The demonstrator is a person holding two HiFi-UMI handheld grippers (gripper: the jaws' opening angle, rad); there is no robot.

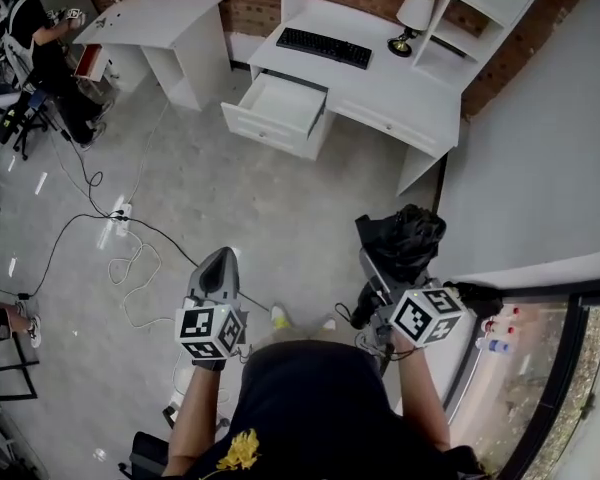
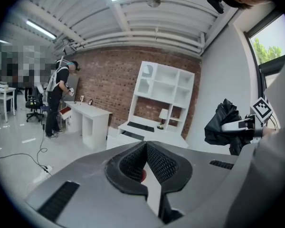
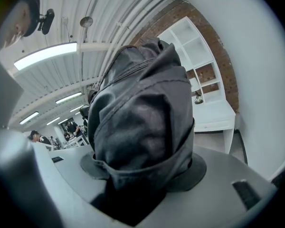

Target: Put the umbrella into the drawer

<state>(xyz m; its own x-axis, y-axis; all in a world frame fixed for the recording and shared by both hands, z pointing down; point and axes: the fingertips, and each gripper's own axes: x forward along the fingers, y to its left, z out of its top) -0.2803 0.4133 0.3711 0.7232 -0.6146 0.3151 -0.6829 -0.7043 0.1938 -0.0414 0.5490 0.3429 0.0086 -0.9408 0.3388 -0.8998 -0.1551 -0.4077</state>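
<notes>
Pinching umbrella (image 3: 142, 113) in right gripper (image 1: 378, 270), canopy bunched ahead of the jaws so nothing flaps. Holding left gripper (image 1: 218, 266) pressed together on nothing, spare alongside. Facing open drawer (image 1: 278, 103), well ahead and left; likely just needs carrying across with 1 gripper.
</notes>
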